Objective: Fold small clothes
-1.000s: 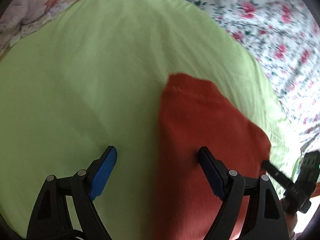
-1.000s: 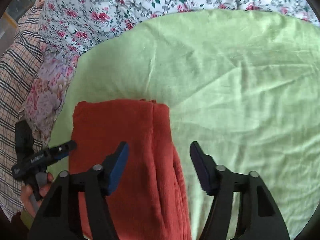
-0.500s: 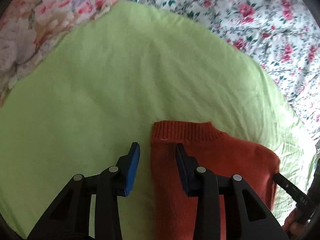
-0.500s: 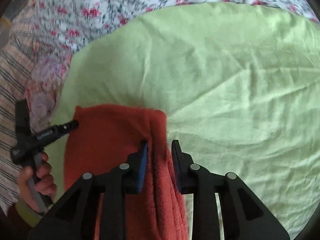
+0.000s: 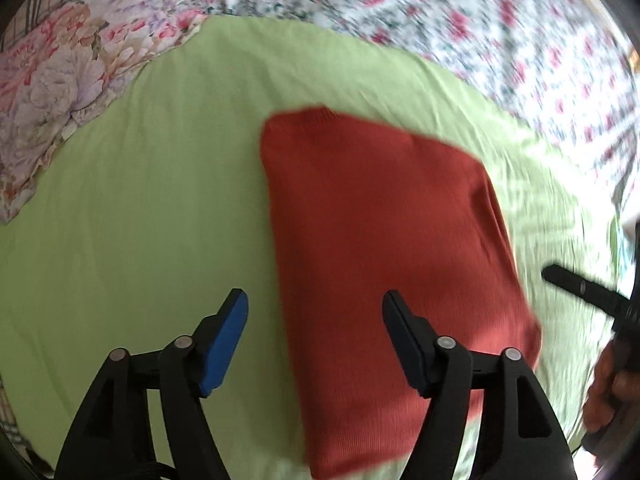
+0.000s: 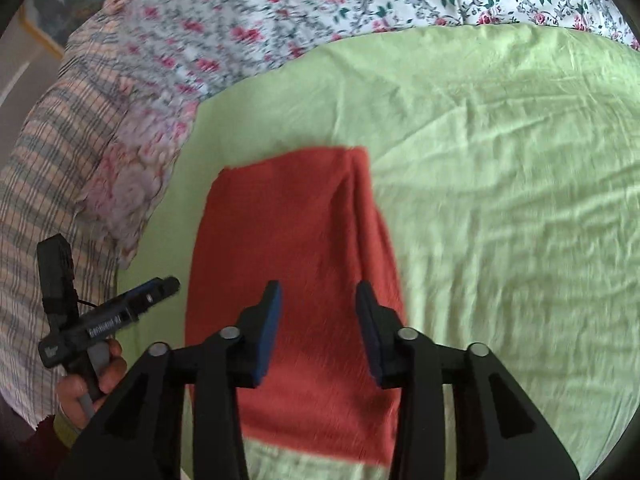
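A folded orange-red knit garment (image 5: 380, 240) lies flat on a light green sheet (image 5: 140, 200); it also shows in the right wrist view (image 6: 288, 232). My left gripper (image 5: 316, 312) is open and empty, raised above the garment's left edge. My right gripper (image 6: 318, 308) is open and empty, raised above the garment's right folded edge. The other gripper's tip shows at the right edge of the left wrist view (image 5: 580, 288) and at the left of the right wrist view (image 6: 120, 316).
The green sheet (image 6: 500, 200) is spread on a bed with white rose-print bedding (image 6: 280, 8). A pink floral pillow (image 5: 52, 92) and a checked cloth (image 6: 44, 184) lie beside the sheet.
Both grippers were nearly closed on the garment's edges half a second ago. Both have opened, let go and pulled back; the garment lies flat.
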The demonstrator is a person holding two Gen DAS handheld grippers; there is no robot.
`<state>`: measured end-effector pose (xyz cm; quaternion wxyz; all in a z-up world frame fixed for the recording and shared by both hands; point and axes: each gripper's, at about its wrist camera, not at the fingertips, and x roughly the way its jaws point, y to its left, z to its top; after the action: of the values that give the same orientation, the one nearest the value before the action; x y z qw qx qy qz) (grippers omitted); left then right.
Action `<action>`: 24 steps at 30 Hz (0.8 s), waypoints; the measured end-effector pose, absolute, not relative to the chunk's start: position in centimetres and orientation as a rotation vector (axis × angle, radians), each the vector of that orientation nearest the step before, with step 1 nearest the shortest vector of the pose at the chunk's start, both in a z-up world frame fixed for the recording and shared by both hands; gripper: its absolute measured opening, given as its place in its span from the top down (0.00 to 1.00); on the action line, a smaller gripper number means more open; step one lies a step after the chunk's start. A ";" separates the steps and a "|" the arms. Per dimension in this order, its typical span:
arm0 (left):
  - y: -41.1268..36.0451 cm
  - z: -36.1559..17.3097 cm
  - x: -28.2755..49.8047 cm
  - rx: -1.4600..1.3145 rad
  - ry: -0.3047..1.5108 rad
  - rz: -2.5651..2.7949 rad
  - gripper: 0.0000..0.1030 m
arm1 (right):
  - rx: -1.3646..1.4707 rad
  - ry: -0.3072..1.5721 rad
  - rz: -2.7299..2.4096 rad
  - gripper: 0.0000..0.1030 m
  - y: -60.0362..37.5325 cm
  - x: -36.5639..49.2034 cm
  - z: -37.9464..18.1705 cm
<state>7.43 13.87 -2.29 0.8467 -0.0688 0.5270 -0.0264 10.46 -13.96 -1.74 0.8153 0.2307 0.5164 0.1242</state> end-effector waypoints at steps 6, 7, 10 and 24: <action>11.8 -2.8 1.9 -0.085 1.141 -0.088 0.29 | 0.462 1.119 0.277 0.58 -12.8 7.2 -1.6; 11.7 -2.8 1.5 -0.083 1.143 -0.086 0.29 | 0.460 1.124 0.279 0.57 -12.6 6.6 -1.7; 11.9 -3.0 0.1 -0.084 1.153 -0.082 0.28 | 0.449 1.145 0.278 0.55 -12.2 5.1 -2.2; 13.2 -3.4 -3.6 -0.056 1.191 -0.071 0.21 | 0.434 1.179 0.256 0.33 -10.7 -0.3 -2.9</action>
<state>-3.65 13.16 -3.45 0.8268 -0.0263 0.5608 -0.0336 -0.29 -10.71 -2.88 0.8015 0.2024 0.5498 0.1195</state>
